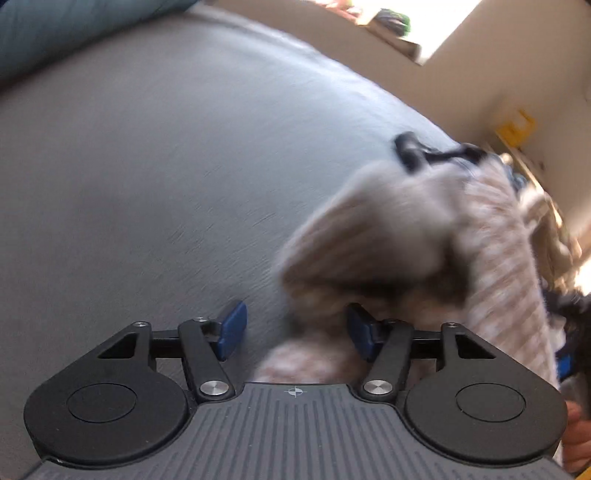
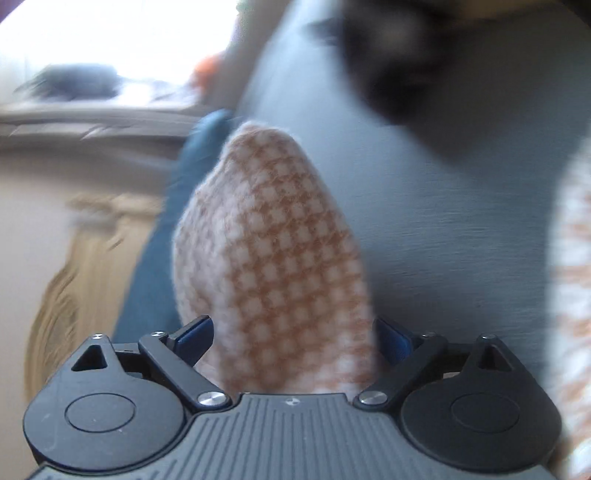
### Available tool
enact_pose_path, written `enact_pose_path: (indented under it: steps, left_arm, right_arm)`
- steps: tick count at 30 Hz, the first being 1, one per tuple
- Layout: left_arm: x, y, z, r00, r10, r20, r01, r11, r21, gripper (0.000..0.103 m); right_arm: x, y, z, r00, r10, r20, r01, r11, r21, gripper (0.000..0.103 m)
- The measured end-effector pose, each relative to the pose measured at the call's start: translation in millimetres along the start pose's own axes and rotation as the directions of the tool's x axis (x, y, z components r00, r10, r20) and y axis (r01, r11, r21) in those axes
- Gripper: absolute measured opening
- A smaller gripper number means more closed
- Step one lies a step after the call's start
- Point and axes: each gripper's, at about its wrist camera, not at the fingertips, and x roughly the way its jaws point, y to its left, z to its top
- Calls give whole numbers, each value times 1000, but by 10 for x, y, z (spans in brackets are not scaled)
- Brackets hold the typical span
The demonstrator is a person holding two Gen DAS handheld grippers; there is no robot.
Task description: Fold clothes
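An orange-and-white checked knit garment (image 1: 424,236) lies bunched on the grey bed sheet (image 1: 166,166) and is blurred by motion. My left gripper (image 1: 295,332) is open; the garment's near edge lies between its blue pads (image 1: 231,330) and over the right one. In the right wrist view a rounded fold of the same garment (image 2: 273,258) rises between the wide-apart fingers of my right gripper (image 2: 295,338), which is open. More of the checked cloth (image 2: 572,277) hangs at the right edge. A dark blurred shape (image 1: 406,147) sits at the garment's far end; I cannot tell what it is.
A teal pillow or blanket (image 1: 55,29) lies at the bed's far left corner. Beyond the bed are a beige wall (image 1: 443,81), cluttered shelves and a yellow object (image 1: 515,127). A hand (image 1: 578,443) shows at the lower right. A black blurred mass (image 2: 399,55) looms top right.
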Motion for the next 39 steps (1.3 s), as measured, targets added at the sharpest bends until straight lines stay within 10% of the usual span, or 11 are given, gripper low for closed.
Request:
enact_pose_path:
  steps: [7, 14, 18, 21, 24, 28, 31, 35, 39]
  left_arm:
    - [-599, -3, 3, 994, -51, 93, 44, 997, 69, 99]
    - [-1219, -246, -877, 965, -66, -254, 163, 910, 382, 102]
    - [-1077, -449, -1600, 914, -5, -405, 248, 798, 549, 102]
    - [-1047, -623, -2007, 871, -12, -490, 351, 713, 607, 102]
    - [-943, -756, -2250, 804, -44, -593, 449, 700, 556, 102]
    - [-865, -884, -2607, 700, -32, -713, 543, 672, 503, 102]
    - [-878, -859, -2760, 710, -27, -704, 527, 684, 505, 102]
    - [-908, -791, -2921, 748, -26, -663, 479, 713, 513, 102]
    - [-921, -722, -3053, 784, -34, -620, 431, 749, 504, 102]
  right_arm:
    - [-1127, 504, -145, 983, 90, 158, -45, 962, -269, 103]
    - [-2082, 648, -1074, 950, -205, 236, 304, 778, -550, 103]
    - [-2116, 545, -1749, 870, -387, 305, 482, 542, -688, 103]
    - [-1844, 478, -2034, 802, -467, 372, 538, 292, -791, 103]
    - [-1585, 351, -2116, 731, -514, 448, 544, 44, -838, 103]
    - [-1219, 139, -1990, 687, -552, 472, 496, -118, -860, 103]
    - [-976, -51, -1746, 666, -624, 409, 490, -47, -871, 103]
    - [-1021, -187, -1480, 688, -652, 318, 565, 206, -799, 100]
    - [-1177, -110, -1634, 698, -633, 335, 612, 285, -738, 51]
